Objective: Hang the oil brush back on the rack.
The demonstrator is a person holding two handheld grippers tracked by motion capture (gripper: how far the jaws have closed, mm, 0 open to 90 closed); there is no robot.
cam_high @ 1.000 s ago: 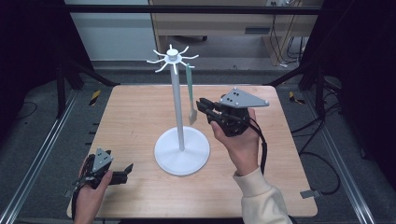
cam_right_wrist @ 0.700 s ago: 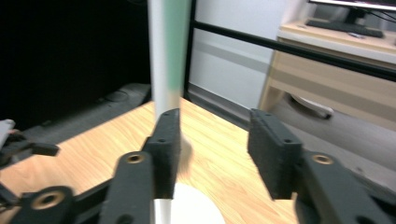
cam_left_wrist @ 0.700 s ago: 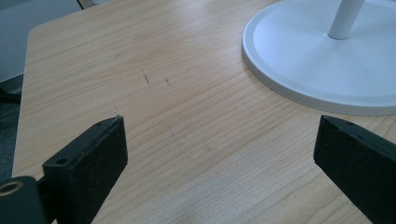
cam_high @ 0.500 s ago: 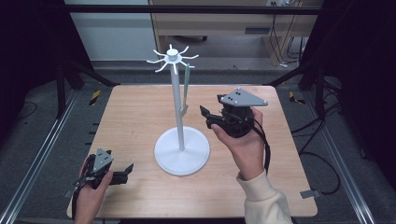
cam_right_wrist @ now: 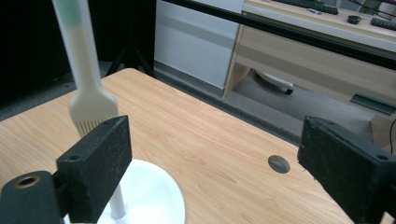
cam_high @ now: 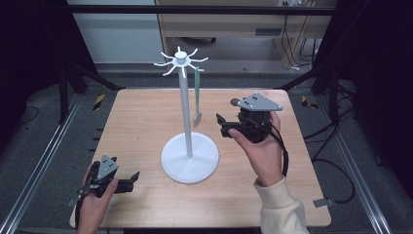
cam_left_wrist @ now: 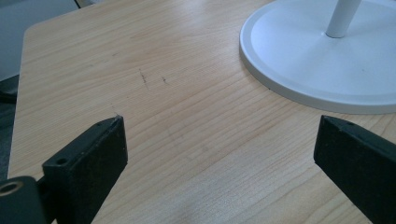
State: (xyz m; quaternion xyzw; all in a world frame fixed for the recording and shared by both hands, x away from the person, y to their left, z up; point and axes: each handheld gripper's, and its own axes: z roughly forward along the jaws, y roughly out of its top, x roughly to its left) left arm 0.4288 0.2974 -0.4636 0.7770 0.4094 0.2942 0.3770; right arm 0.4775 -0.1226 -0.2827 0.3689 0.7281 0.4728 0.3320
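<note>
The right gripper (cam_high: 225,126) has its jaws wide apart and empty, held above the table (cam_high: 146,117) just right of the brush (cam_high: 197,97); in the right gripper view the brush (cam_right_wrist: 86,79) hangs bristles down beside the left jaw. The brush hangs from a hook of the white stand (cam_high: 187,146) at mid-table. The left gripper (cam_high: 129,180), jaws also apart with nothing between them, rests low at the table's near left corner, pointing toward the stand's base (cam_left_wrist: 327,65).

Wooden desk (cam_high: 219,19) beyond the table (cam_high: 141,122)
</note>
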